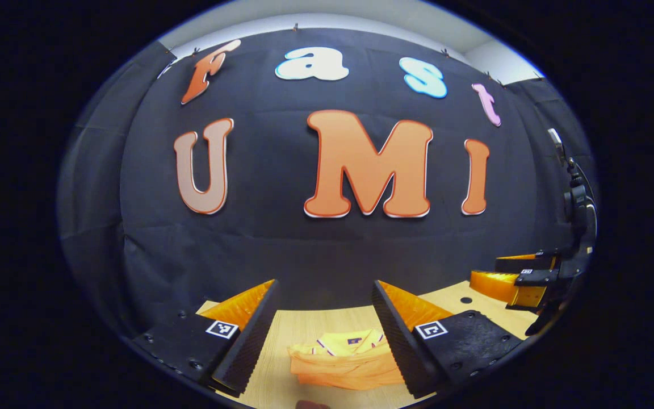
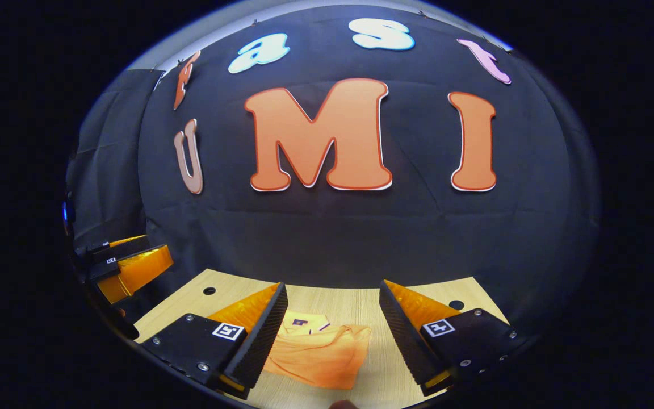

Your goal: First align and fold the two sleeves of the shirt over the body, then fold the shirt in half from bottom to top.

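An orange-yellow shirt [image 1: 344, 360] with a striped collar lies folded in a compact bundle on the light wooden table [image 1: 315, 326]. My left gripper [image 1: 325, 283] hovers above and before it, open, with nothing between its fingers. In the right gripper view the shirt [image 2: 318, 352] lies low between the fingers, collar toward the wall. My right gripper [image 2: 332, 284] is open too and holds nothing. Each gripper also shows off to the side in the other's view: the right gripper [image 1: 506, 275] at the right, the left gripper [image 2: 145, 257] at the left, both raised off the table.
The black cloth wall stands close behind the table's far edge. Small round holes [image 2: 209, 290] [image 2: 456, 304] sit in the tabletop near its back corners. Bare wood [image 2: 384, 375] surrounds the shirt.
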{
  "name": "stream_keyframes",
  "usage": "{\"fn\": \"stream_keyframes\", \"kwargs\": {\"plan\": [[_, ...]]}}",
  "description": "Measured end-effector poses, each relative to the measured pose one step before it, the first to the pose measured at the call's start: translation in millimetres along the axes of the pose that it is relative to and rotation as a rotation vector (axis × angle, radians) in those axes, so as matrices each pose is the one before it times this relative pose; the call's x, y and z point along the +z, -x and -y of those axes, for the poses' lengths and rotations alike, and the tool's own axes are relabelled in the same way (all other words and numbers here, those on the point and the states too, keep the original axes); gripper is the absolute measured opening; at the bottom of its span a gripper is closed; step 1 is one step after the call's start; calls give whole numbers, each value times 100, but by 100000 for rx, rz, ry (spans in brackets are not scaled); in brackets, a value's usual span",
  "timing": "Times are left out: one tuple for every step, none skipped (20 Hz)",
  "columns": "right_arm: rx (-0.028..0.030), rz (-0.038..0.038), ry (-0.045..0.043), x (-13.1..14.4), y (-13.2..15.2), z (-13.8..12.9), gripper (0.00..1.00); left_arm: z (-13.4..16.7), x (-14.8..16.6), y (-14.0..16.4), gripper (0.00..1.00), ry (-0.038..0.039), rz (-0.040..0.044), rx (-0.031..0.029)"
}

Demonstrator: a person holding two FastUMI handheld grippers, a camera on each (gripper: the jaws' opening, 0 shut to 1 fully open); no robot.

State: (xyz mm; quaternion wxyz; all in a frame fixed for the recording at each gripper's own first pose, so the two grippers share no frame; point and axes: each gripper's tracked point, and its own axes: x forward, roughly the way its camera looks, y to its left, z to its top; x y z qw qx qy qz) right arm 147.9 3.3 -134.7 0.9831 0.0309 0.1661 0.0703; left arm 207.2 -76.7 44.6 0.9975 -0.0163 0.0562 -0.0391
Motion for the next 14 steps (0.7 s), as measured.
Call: {"fn": "stream_keyframes", "kwargs": {"plan": [[-13, 2574, 1064, 673, 1247, -187, 98, 92, 369, 740, 97, -650, 1624, 1061], [-136, 3118, 886, 669, 950, -191, 98, -41, 346, 1026, 97, -1182, 1263, 917], [-325, 2333, 558, 569, 659, -380, 100, 101, 396, 884, 97, -1343, 1008, 1151], [462, 1571, 588, 102, 712, -210, 98, 91, 487, 846, 97, -1003, 1338, 596], [125, 1182, 1012, 197, 671, -219, 98, 264, 211, 762, 97, -904, 923, -402], [-11, 647, 900, 230, 555, -36, 98, 43, 279, 813, 97, -658, 873, 179], [547, 426, 915, 153, 479, -164, 98, -149, 62, 812, 96, -320, 399, 207], [-143, 446, 523, 189, 470, -63, 98, -22, 36, 760, 96, 421, 22, 664], [143, 1034, 377, 256, 401, -115, 98, -160, 31, 804, 96, 542, 820, 606], [-571, 1240, 451, 352, 312, 19, 98, -227, 110, 613, 96, 307, 658, 974], [-163, 1241, 188, 263, 311, 80, 98, -345, -85, 388, 96, 243, 633, 1233], [-222, 1306, 42, 200, 376, -59, 98, -257, 9, 685, 96, 141, 35, 1193], [239, 1058, -372, 139, 327, -167, 98, -227, -92, 519, 96, 214, 19, 1133], [781, 969, -55, 91, 340, -223, 98, 64, -128, 510, 96, -283, 189, 304]]}}
